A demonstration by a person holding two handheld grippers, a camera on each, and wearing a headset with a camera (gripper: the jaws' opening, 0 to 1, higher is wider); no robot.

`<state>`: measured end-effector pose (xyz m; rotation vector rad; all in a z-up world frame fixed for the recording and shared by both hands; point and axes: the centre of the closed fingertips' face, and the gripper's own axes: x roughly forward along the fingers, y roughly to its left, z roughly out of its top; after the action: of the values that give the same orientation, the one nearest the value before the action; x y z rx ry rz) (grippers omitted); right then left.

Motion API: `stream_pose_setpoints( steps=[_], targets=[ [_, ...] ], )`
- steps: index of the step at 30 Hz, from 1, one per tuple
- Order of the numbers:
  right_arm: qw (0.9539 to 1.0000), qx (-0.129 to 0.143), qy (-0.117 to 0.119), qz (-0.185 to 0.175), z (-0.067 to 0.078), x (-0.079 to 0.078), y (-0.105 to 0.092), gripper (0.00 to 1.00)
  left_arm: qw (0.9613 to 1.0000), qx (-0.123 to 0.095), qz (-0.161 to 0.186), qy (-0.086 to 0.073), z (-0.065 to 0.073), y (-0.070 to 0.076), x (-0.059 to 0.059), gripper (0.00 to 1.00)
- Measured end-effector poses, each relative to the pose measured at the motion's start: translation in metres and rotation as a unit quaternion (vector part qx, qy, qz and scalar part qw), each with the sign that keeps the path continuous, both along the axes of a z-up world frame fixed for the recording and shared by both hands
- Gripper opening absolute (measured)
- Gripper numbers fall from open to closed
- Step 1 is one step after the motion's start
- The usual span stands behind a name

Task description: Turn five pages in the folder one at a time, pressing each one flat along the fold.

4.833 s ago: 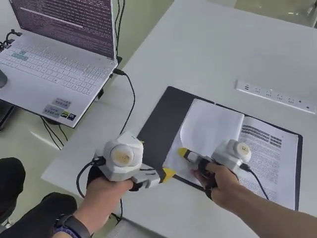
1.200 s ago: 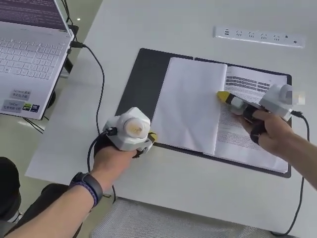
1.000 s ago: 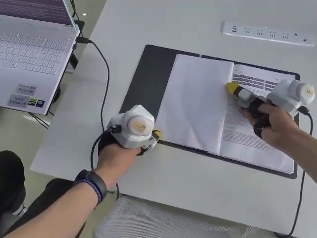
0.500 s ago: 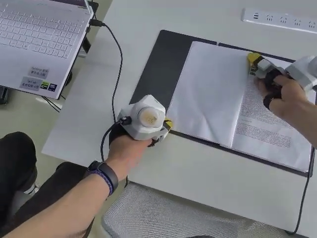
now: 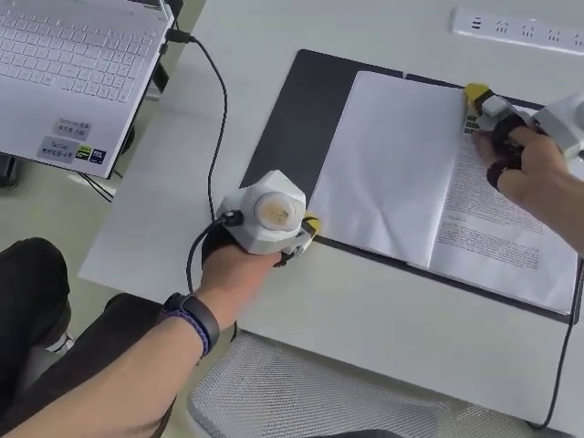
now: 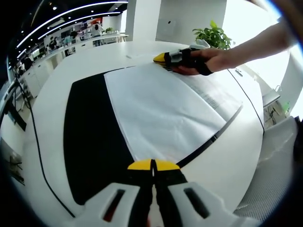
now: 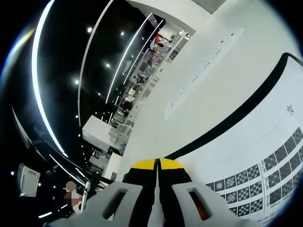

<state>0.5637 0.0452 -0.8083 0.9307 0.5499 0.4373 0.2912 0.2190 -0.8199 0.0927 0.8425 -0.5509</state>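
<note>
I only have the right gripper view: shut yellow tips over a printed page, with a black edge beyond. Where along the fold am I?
Observer: In the head view your right gripper is at the far end of the fold, close to the far edge of the folder.
Operator: Where is the left gripper, and is it holding anything?
Observer: The left gripper is shut on nothing. It sits at the folder's near edge, by the near left corner of the blank page.
Operator: Is that blank page down?
Observer: Yes. In the left gripper view it lies flat across the folder's left half.
</note>
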Motion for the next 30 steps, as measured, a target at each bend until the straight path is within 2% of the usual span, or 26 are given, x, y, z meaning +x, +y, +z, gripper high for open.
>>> stream_pose_setpoints(
  steps=[5,11,13,19,27,30],
  targets=[
    [0.9996,-0.016,-0.009,0.023,0.000,-0.011,0.003,0.00,1.0000,0.003,-0.001,-0.001,0.000,0.000,0.000,0.00],
    [0.9992,-0.014,-0.008,0.037,0.001,-0.026,0.006,0.00,1.0000,0.002,-0.002,-0.004,0.000,0.000,0.000,0.00],
    [0.9981,-0.025,-0.017,0.054,0.003,-0.039,0.010,0.00,1.0000,0.001,-0.001,-0.006,0.000,0.000,-0.001,0.00],
    [0.9959,-0.028,-0.026,0.083,0.018,-0.081,0.022,0.00,1.0000,-0.001,-0.002,-0.006,0.000,0.000,-0.001,0.00],
    [0.9943,-0.020,-0.025,0.102,0.020,-0.109,0.024,0.00,0.9999,-0.004,-0.001,-0.013,0.000,0.000,-0.001,0.00],
    [0.9931,-0.015,-0.025,0.114,0.025,-0.126,0.029,0.00,0.9999,-0.005,0.000,-0.013,0.000,0.000,-0.001,0.00]
  ],
)
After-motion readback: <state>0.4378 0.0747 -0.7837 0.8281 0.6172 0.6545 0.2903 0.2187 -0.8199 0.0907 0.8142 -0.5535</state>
